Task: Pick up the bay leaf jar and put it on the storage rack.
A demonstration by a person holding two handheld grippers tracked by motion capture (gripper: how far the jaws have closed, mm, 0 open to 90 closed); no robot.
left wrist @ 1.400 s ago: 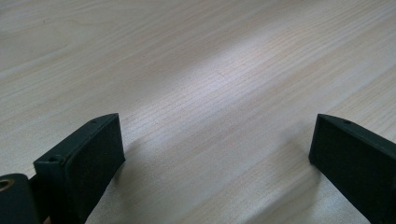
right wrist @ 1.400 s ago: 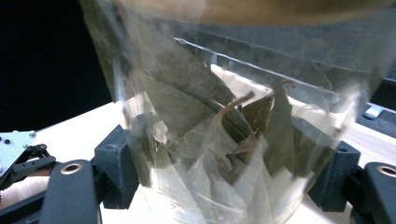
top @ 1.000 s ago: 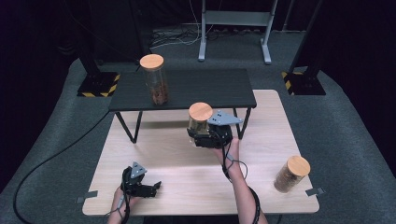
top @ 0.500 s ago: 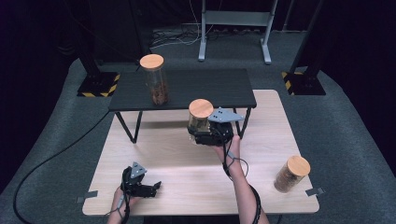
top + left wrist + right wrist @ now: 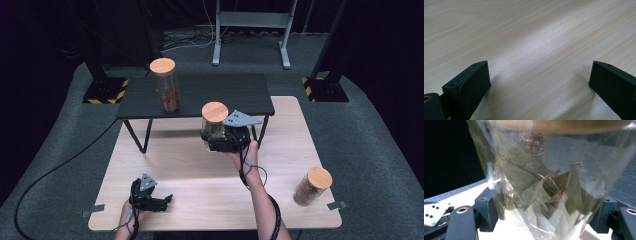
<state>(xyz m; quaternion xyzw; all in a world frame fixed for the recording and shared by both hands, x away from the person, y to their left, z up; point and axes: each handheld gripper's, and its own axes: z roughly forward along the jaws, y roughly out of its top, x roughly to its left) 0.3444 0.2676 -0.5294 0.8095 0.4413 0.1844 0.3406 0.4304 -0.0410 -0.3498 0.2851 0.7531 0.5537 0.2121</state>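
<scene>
**Leaf jar held up at the black shelf's front edge**

Near the front left corner of the pale wooden table [image 5: 190, 170], our left gripper [image 5: 167, 199] rests with jaws released, nothing between them. Our right gripper [image 5: 209, 141] is clenched around the clear glass jar of dried leaves with a round wooden lid [image 5: 214, 124], lifted just before the low black shelf [image 5: 220, 95].

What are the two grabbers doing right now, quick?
Left gripper: open, holding nothing, low over the wooden table.
Right gripper: shut on a glass jar with a wooden lid and dried leaves inside.
</scene>
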